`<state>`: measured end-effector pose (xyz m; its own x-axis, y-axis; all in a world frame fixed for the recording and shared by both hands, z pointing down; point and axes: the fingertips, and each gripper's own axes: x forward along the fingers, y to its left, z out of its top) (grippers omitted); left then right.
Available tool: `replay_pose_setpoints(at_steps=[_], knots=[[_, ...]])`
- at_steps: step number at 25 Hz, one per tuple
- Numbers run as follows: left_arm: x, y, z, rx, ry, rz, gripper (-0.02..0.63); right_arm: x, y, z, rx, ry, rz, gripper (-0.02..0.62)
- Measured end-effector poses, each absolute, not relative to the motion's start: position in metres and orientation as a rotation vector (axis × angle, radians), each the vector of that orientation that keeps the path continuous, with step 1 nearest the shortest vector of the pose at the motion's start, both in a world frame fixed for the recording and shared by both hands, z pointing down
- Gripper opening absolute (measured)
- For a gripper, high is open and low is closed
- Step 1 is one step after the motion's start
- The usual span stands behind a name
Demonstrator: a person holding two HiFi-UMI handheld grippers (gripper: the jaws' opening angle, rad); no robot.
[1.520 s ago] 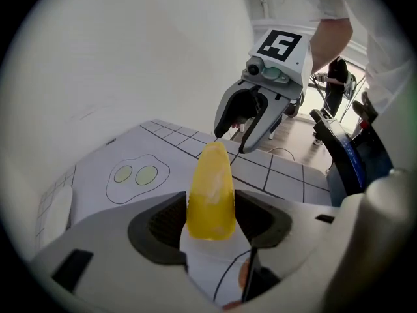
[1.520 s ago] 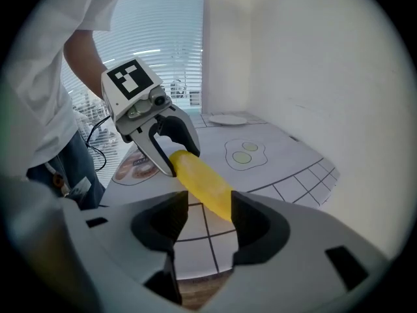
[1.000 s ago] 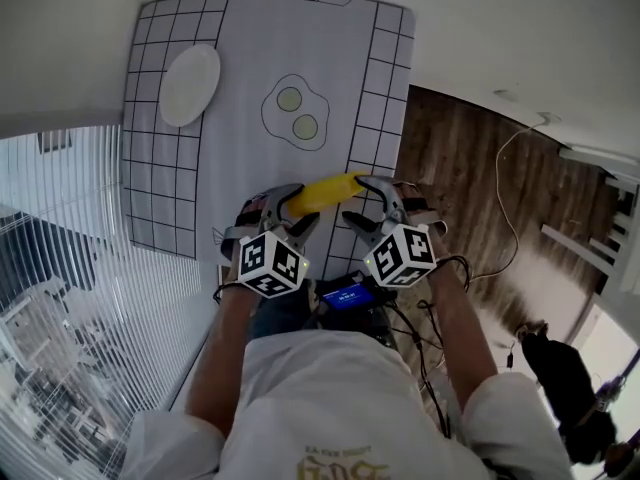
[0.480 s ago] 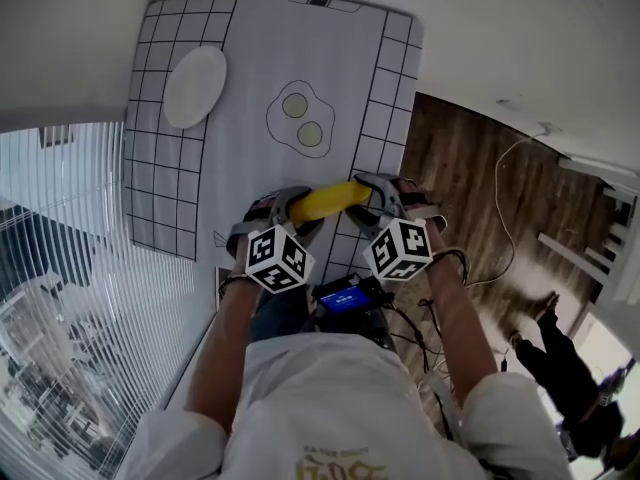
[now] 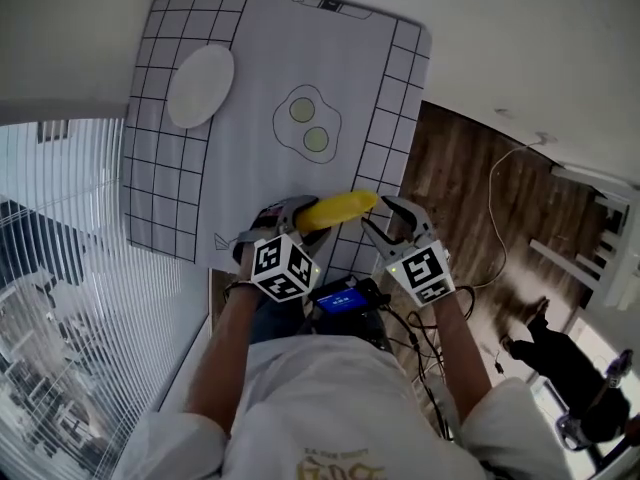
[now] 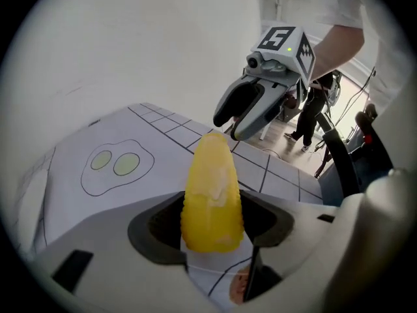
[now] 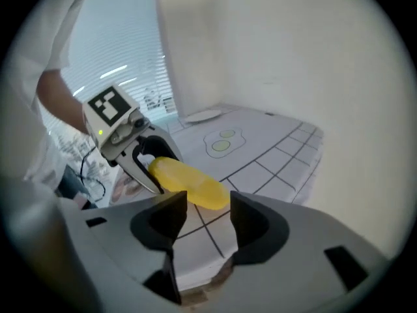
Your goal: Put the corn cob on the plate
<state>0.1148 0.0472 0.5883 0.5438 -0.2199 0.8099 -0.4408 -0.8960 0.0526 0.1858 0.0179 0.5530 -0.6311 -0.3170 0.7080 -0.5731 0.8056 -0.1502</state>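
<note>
- The white mat (image 5: 260, 68) with gridded borders covers the tabletop; both grippers work over its near edge.
- The white plate (image 5: 200, 86) lies on the mat's far left part, bare and well apart from both grippers.
- The left gripper (image 5: 297, 215) pinches the corn cob's thick end. In the left gripper view its fingers (image 6: 156, 230) press on both sides of the cob, which sticks out forward past them, lifted off the mat.
- The right gripper (image 5: 388, 218) sits just beside the cob's free tip and does not touch it. Its fingers (image 7: 163, 223) stand partly spread and have just been closing. Nothing lies between the pads; in the right gripper view the cob's tip shows just beyond them.
- The corn cob (image 5: 338, 209) is yellow and hangs roughly level over the mat's near right border, between the two grippers and far from the plate.
- The fried-egg drawing (image 5: 308, 126) is printed mid-mat, beyond the cob.
</note>
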Motion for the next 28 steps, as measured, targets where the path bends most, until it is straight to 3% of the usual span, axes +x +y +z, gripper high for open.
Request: replay_pose_setpoints(at_steps=[9, 15, 22, 28], knots=[[0.108, 0.027, 0.562, 2.503, -0.691, 1.001, 0.253, 0.186, 0.020, 0.539, 0.854, -2.371, 1.123, 0.213], [0.109, 0.013, 0.534, 2.532, -0.753, 0.875, 0.253, 0.174, 0.002, 0.507, 0.876, -2.521, 1.186, 0.214], [0.111, 0.011, 0.509, 2.573, -0.809, 0.846, 0.253, 0.171, -0.015, 0.468, 0.969, -2.706, 1.256, 0.135], [0.113, 0.014, 0.484, 2.604, -0.863, 0.787, 0.253, 0.164, -0.006, 0.458, 0.939, -2.785, 1.484, 0.254]])
